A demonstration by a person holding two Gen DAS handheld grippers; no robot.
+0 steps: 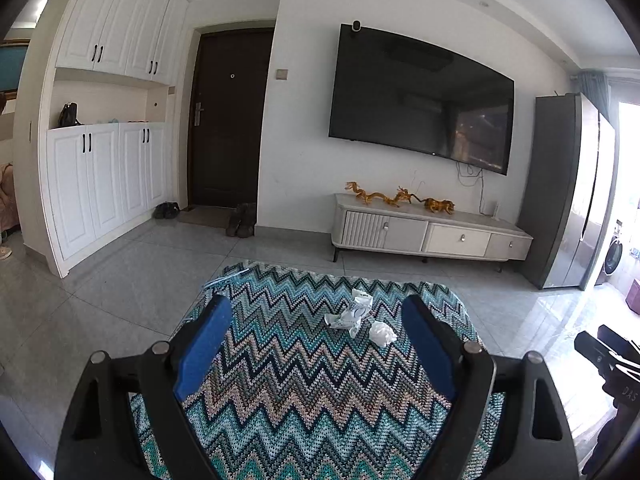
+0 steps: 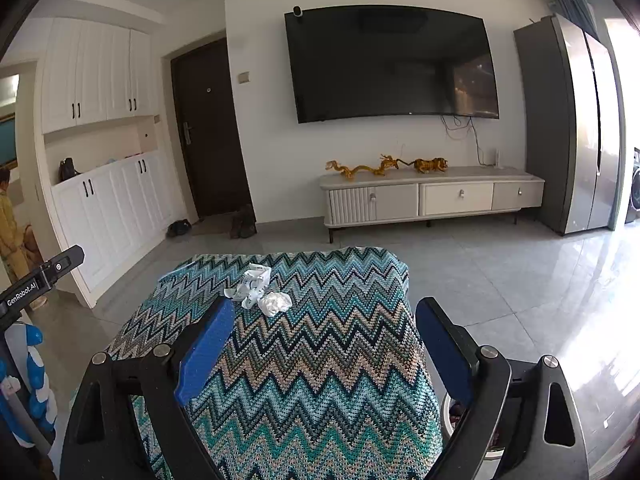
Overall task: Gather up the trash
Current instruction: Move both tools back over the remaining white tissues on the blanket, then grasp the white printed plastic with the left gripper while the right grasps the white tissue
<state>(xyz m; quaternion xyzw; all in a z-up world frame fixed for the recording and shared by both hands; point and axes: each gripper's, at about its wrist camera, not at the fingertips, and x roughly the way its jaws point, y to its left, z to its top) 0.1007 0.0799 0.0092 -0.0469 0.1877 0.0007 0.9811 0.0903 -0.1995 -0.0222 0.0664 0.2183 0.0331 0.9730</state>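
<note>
Both tools hang with their blue pads spread wide and nothing between them — the left tool (image 1: 316,320) and the right tool (image 2: 325,322) are each held above the zigzag-patterned cloth (image 1: 304,392) that covers the counter. Two pieces of trash lie on that cloth, toward its far end: a crumpled white wrapper (image 1: 352,312) with dark print, twisted and partly unfolded, and a small wadded white tissue (image 1: 382,333) touching it on the near right side. From the right wrist view, wrapper (image 2: 250,286) and tissue (image 2: 275,303) sit left of the cloth's middle — ahead of the left pad.
</note>
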